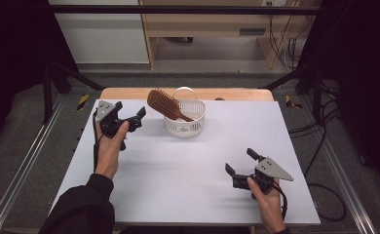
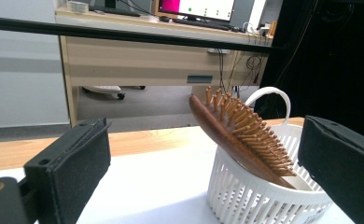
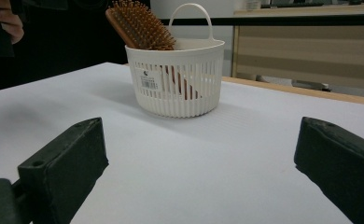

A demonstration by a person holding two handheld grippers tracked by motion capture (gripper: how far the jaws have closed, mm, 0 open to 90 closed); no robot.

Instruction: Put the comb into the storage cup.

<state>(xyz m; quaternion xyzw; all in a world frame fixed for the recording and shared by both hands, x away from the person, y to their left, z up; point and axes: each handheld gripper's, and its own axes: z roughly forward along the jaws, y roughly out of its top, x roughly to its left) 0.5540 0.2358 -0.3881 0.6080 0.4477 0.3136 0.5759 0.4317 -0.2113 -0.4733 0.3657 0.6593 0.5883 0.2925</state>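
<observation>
Right gripper (image 1: 240, 163), lower right, and left gripper (image 1: 131, 116), upper left, are held wide, empty. Hairbrush (image 1: 164, 104) is propped in basket (image 1: 184, 127), centre top; placement is probably done.

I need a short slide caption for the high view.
Wooden hairbrush leaning in a white basket, open left tongs and right tongs apart.

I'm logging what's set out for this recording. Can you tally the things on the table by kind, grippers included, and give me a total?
Basket: 1
Hairbrush: 1, leaning in the basket with its handle down
Grippers: 2, the left gripper and the right gripper, both open and empty
Total: 4
</observation>
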